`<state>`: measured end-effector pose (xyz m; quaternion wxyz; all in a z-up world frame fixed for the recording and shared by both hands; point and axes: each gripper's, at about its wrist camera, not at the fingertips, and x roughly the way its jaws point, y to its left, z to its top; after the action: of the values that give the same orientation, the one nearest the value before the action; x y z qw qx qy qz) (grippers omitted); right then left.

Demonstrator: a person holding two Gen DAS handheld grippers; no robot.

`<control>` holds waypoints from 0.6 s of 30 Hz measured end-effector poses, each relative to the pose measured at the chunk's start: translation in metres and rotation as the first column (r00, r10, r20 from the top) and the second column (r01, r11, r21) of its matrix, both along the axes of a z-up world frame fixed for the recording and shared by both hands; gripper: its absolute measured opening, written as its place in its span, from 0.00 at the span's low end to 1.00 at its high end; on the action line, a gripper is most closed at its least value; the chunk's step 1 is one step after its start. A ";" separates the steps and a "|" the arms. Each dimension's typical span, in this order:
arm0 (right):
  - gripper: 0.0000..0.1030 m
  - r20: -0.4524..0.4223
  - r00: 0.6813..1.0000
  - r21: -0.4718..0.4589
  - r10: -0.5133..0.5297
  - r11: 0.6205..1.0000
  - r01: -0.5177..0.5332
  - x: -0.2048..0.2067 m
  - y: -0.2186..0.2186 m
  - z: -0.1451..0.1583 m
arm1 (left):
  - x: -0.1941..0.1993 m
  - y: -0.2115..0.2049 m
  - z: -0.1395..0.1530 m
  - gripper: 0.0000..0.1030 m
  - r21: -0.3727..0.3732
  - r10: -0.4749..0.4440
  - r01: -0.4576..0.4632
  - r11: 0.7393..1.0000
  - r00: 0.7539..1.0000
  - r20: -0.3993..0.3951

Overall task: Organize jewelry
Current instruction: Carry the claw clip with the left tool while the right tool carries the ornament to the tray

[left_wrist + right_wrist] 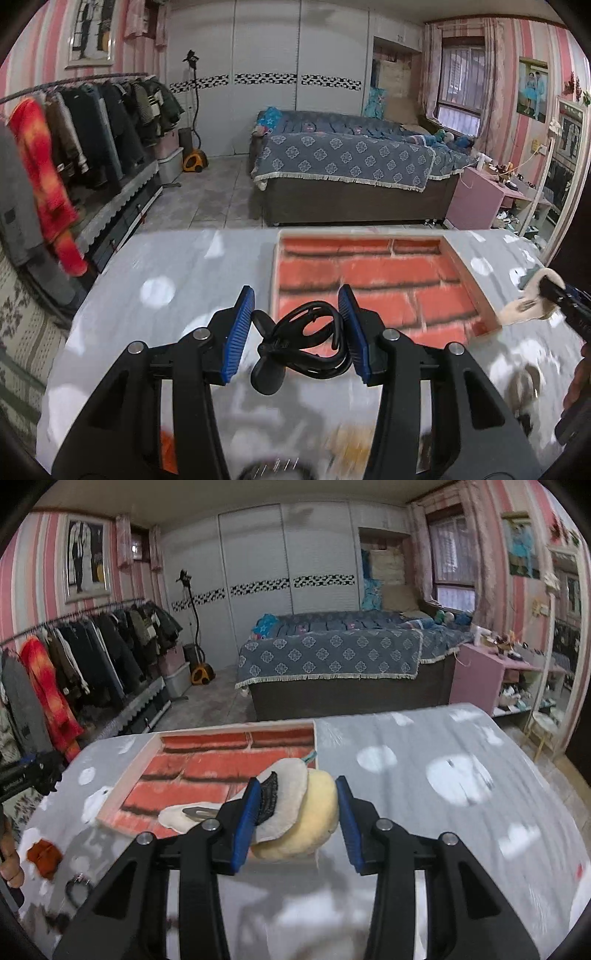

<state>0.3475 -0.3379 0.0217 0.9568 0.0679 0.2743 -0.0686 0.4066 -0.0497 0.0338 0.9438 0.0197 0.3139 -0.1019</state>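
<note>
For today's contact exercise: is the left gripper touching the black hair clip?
Touching. In the left wrist view the left gripper holds the black hair clip between its blue pads, lifted above the table.

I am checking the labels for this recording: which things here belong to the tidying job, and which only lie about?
Job:
- black plastic claw hair clip, in left gripper
- cream plush hair clip, in right gripper
- shallow tray with red brick-pattern lining

Lying about:
- small orange item on the table
- dark ring-shaped item
- bed, clothes rack
</note>
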 end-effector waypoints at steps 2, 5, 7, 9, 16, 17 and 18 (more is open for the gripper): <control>0.40 -0.014 1.000 -0.011 0.004 1.000 -0.004 0.028 0.004 -0.002 | 0.024 -0.019 -0.003 0.45 0.021 -0.015 0.015 1.000 1.000 -0.010; 0.40 -0.044 0.999 -0.050 0.000 0.999 -0.002 0.070 0.010 -0.008 | 0.068 -0.047 -0.013 0.45 0.045 -0.027 0.029 0.999 0.998 -0.052; 0.40 -0.064 0.998 -0.072 -0.004 0.997 0.000 0.095 0.011 -0.013 | 0.091 -0.055 -0.020 0.45 0.045 -0.019 0.023 0.999 0.996 -0.083; 0.40 -0.092 0.996 -0.072 -0.011 0.997 0.004 0.117 0.011 -0.020 | 0.118 -0.063 -0.031 0.45 0.045 -0.006 0.012 0.999 0.992 -0.123; 0.40 -0.186 0.982 -0.107 -0.028 0.994 0.008 0.177 0.012 -0.045 | 0.181 -0.071 -0.061 0.45 0.044 0.017 -0.008 0.999 0.978 -0.208; 0.40 -0.201 0.979 -0.110 -0.032 0.994 0.010 0.183 0.012 -0.048 | 0.188 -0.072 -0.066 0.45 0.038 0.019 -0.010 0.999 0.975 -0.222; 0.40 -0.223 0.974 -0.109 -0.038 0.994 0.014 0.192 0.010 -0.053 | 0.196 -0.073 -0.072 0.45 0.028 0.009 -0.002 1.000 0.969 -0.247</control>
<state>0.5397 -0.3280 -0.0312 0.9209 0.0120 0.3757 -0.1029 0.6027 -0.1226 -0.0384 0.8972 0.0189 0.4305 -0.0966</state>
